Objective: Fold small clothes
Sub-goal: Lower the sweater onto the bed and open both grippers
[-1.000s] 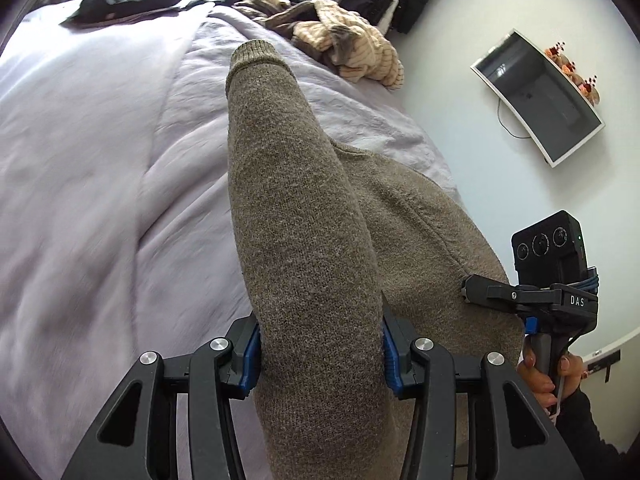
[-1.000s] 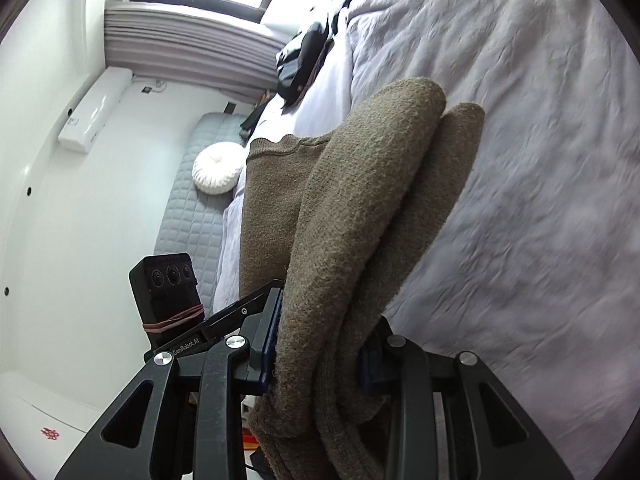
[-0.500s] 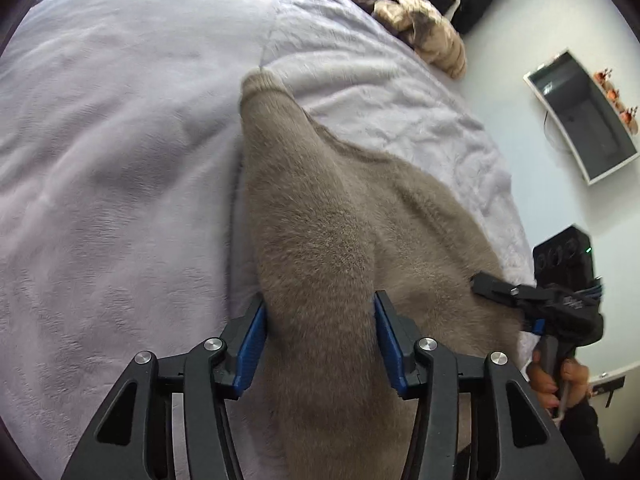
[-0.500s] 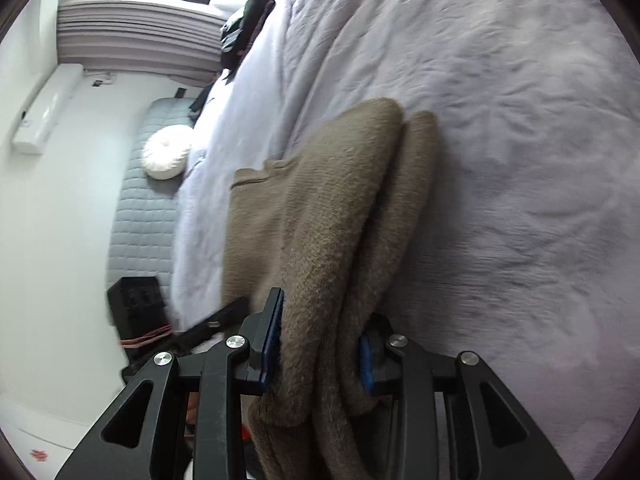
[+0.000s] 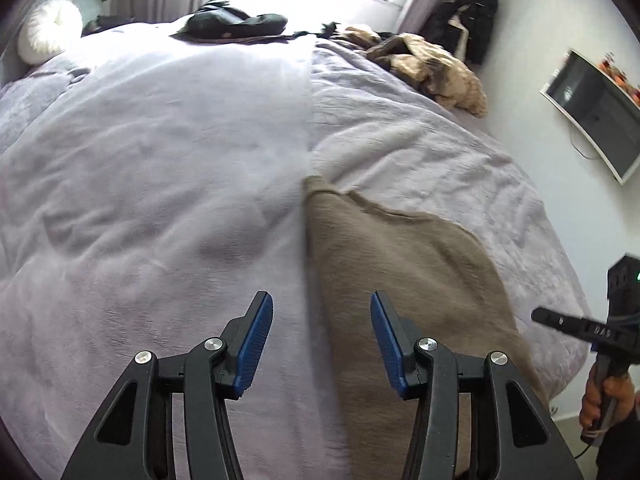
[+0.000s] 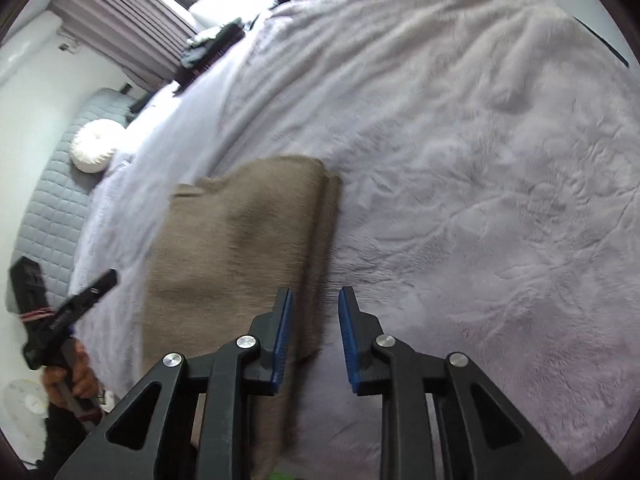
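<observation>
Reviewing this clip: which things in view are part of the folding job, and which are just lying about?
Part of the job:
- brown sweater, lying on the bed
- left gripper, open
- right gripper, open
- lilac blanket it lies on

Lying about:
- black garment
- tan clothes pile
- white round cushion
- wall monitor

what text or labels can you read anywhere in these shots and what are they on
"DAS": white letters on the black finger of the right gripper, seen from the left wrist view.
White lettering on the left gripper, seen from the right wrist view: too blurred to read.
Nothing readable on the brown sweater or the bed cover.
</observation>
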The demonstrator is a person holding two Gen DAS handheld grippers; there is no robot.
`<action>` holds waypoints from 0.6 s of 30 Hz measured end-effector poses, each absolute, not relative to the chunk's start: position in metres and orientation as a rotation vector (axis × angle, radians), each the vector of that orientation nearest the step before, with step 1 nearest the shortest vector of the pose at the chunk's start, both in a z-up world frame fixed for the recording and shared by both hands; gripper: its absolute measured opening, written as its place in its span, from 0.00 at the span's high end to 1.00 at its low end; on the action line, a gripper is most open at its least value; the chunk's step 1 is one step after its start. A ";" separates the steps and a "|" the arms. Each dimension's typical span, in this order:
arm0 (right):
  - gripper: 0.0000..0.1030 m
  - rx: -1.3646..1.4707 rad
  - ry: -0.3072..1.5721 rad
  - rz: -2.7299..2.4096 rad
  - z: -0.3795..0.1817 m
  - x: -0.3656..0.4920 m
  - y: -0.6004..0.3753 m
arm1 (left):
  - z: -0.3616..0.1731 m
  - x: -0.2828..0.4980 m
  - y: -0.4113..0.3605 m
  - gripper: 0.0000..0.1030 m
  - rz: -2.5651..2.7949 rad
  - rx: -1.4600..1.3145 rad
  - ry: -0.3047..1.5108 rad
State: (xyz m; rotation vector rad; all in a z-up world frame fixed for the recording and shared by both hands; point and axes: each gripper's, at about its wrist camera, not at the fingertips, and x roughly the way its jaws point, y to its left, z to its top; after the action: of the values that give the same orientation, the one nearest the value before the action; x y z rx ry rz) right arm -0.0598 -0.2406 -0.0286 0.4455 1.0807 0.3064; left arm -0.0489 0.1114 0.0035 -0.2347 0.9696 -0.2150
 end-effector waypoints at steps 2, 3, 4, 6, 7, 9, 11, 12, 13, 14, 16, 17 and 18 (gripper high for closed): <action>0.75 0.434 1.048 0.333 -0.014 -0.067 -0.231 | 0.007 -0.052 0.099 0.50 -0.238 -0.221 0.969; 0.75 0.427 1.035 0.350 -0.007 -0.071 -0.226 | 0.008 -0.054 0.091 0.50 -0.252 -0.212 0.969; 0.75 0.418 1.025 0.371 -0.001 -0.073 -0.218 | 0.009 -0.057 0.085 0.50 -0.261 -0.205 0.969; 0.75 0.391 1.018 0.408 0.005 -0.076 -0.199 | 0.009 -0.063 0.074 0.50 -0.277 -0.199 0.971; 0.75 0.372 1.019 0.424 0.006 -0.078 -0.190 | 0.006 -0.066 0.069 0.50 -0.281 -0.197 0.976; 0.75 0.336 1.025 0.444 0.004 -0.085 -0.174 | 0.001 -0.073 0.062 0.50 -0.282 -0.197 0.992; 0.75 0.291 1.039 0.464 -0.002 -0.092 -0.162 | -0.008 -0.079 0.057 0.50 -0.280 -0.195 1.007; 0.75 0.262 1.047 0.464 -0.007 -0.095 -0.156 | -0.013 -0.083 0.055 0.50 -0.271 -0.186 1.017; 0.75 0.232 1.059 0.455 -0.014 -0.098 -0.150 | -0.019 -0.085 0.053 0.50 -0.261 -0.177 1.030; 0.75 0.217 1.068 0.445 -0.020 -0.101 -0.148 | -0.026 -0.088 0.052 0.50 -0.249 -0.169 1.043; 0.75 0.197 1.094 0.410 -0.036 -0.106 -0.149 | -0.038 -0.097 0.053 0.50 -0.237 -0.170 1.056; 0.77 0.198 1.103 0.390 -0.045 -0.109 -0.154 | -0.042 -0.101 0.053 0.48 -0.235 -0.180 1.056; 0.81 0.213 1.108 0.383 -0.050 -0.113 -0.158 | -0.044 -0.104 0.054 0.45 -0.232 -0.189 1.056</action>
State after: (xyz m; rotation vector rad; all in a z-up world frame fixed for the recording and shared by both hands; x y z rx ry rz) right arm -0.1130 -0.1576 -0.0505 0.2127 1.1082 0.3831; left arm -0.1042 0.0542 -0.0444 -0.1886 1.0564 -0.2315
